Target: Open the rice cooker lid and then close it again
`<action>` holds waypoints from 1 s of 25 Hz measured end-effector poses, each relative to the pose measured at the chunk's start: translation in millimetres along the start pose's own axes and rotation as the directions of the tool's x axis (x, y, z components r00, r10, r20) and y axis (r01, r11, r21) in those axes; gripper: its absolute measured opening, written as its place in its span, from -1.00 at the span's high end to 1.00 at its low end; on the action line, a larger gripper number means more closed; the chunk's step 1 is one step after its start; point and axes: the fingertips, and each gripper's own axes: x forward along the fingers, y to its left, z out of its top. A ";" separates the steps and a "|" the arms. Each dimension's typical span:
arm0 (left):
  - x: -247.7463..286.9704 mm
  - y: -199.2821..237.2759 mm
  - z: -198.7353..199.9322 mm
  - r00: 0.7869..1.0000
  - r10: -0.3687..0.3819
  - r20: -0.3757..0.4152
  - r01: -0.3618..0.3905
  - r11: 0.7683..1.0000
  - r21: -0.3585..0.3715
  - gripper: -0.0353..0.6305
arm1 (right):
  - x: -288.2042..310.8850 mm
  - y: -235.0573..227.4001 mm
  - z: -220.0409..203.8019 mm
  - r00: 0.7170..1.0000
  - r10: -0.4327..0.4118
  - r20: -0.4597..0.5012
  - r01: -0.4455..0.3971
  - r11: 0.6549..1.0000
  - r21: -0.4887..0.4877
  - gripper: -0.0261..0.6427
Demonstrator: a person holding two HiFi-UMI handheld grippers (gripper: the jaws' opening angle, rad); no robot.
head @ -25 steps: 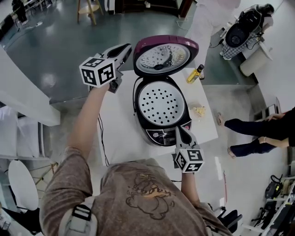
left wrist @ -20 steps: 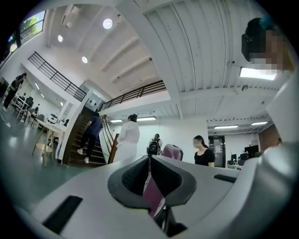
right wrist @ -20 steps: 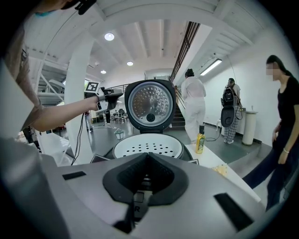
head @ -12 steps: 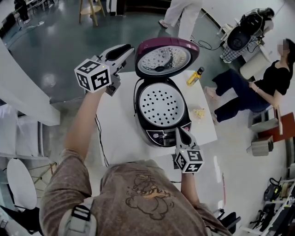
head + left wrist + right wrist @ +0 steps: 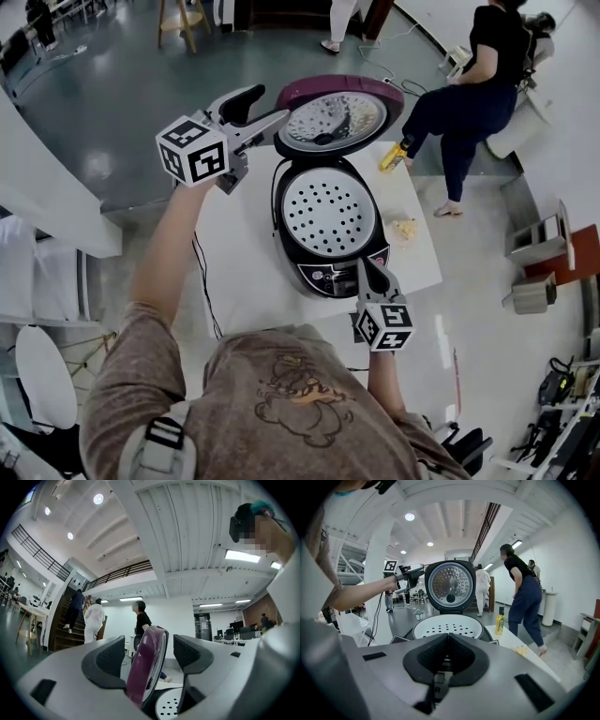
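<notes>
The rice cooker [image 5: 323, 267] stands on a white table with its purple lid [image 5: 337, 114] raised upright at the far side. A white perforated tray [image 5: 328, 211] fills the pot. My left gripper [image 5: 270, 106] is at the lid's left edge with its jaws opening. In the left gripper view the lid's purple rim [image 5: 146, 665] stands between the pads [image 5: 110, 660] with gaps on both sides. My right gripper [image 5: 368, 267] is shut, its tips at the cooker's front panel. The right gripper view looks over the tray [image 5: 447, 626] to the lid [image 5: 450, 585].
A yellow bottle [image 5: 396, 152] stands at the table's [image 5: 239, 253] far right corner and a crumpled yellow scrap [image 5: 405, 226] lies right of the cooker. A cable [image 5: 202, 272] hangs off the left edge. A person in dark clothes [image 5: 464, 84] walks past behind the table.
My left gripper's jaws, shut at the lid's edge before, now stand apart around it, and the hand has lifted slightly. A person has walked in at the back right. My right gripper has not moved.
</notes>
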 end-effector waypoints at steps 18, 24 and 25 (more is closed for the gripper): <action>25.3 -16.0 -11.4 0.998 -0.064 -0.017 0.063 0.998 -0.020 -0.12 | -1.9 1.0 2.2 1.000 -0.004 0.007 0.004 1.000 -0.009 0.91; 24.6 -15.7 -11.4 0.998 -0.069 -0.010 0.068 0.997 -0.043 -0.12 | -1.2 0.3 2.0 1.000 0.005 0.006 -0.005 1.000 -0.007 0.91; 24.5 -15.7 -11.4 0.998 -0.067 -0.009 0.066 0.997 -0.044 -0.12 | -1.1 0.6 1.8 1.000 0.007 0.006 -0.007 1.000 -0.007 0.91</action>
